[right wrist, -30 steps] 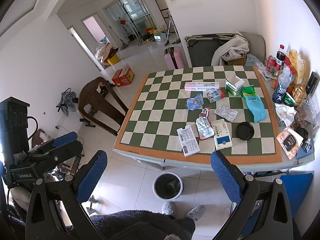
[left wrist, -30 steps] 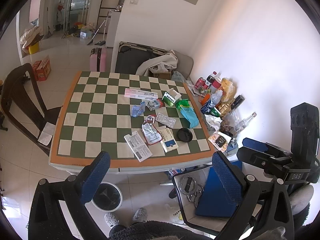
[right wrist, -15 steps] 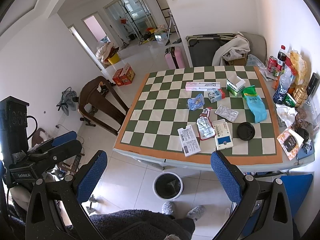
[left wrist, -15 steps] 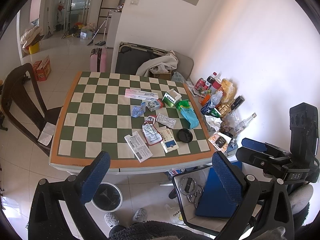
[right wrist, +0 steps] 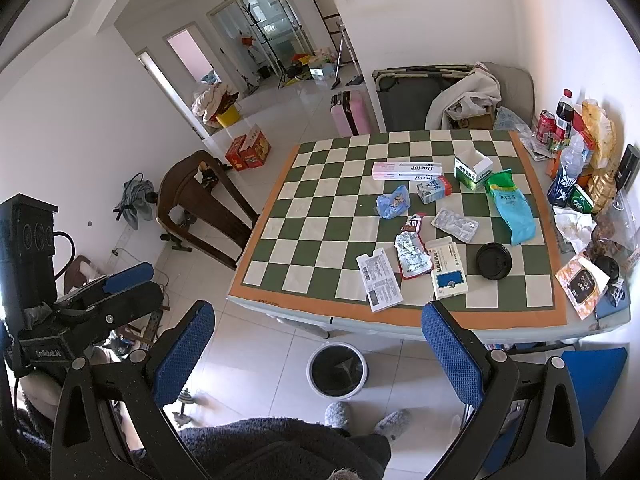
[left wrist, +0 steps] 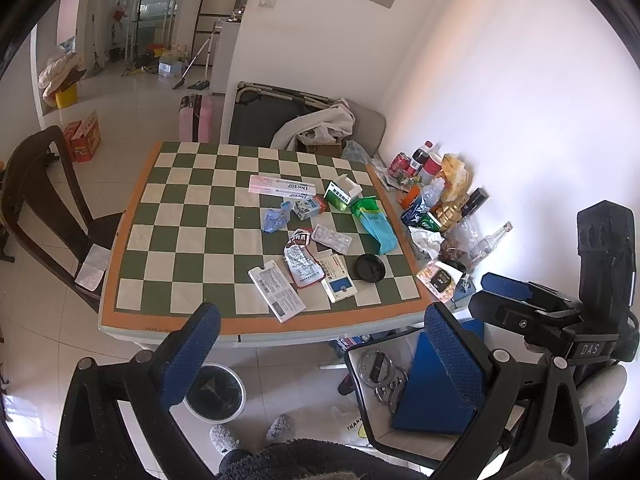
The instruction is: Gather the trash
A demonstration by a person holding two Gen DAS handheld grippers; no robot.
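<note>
Roughly 10 scraps of trash lie ahead of both your tongs on the checkered table (right wrist: 320, 216), clustered toward its right half, well apart from either tool. Nearest your right gripper (right wrist: 316, 344) is the flat paper slip (right wrist: 378, 279) at the table's front edge, just ahead and slightly right of its gap; from your left gripper (left wrist: 320, 344) the same slip (left wrist: 277, 291) sits just ahead, a little left of centre. It looks feather-light and limp, so pinch it at an overhanging edge or corner, since it will probably slide if you press down flat. Beyond it lie a crumpled foil wrapper (right wrist: 412, 256) and a white-and-blue carton (right wrist: 446, 268), the carton stiffer and best taken across its narrow sides. Farther on, the blister pack (right wrist: 456, 224) looks slick and thin, the black lid (right wrist: 493, 261) rigid but low, the teal bag (right wrist: 514, 216) soft and easy to bunch. Both tools stand released with jaws wide and nothing between them. Below and between your tongs, on the floor by the table's front edge, waits the lined bin (right wrist: 337, 370).
</note>
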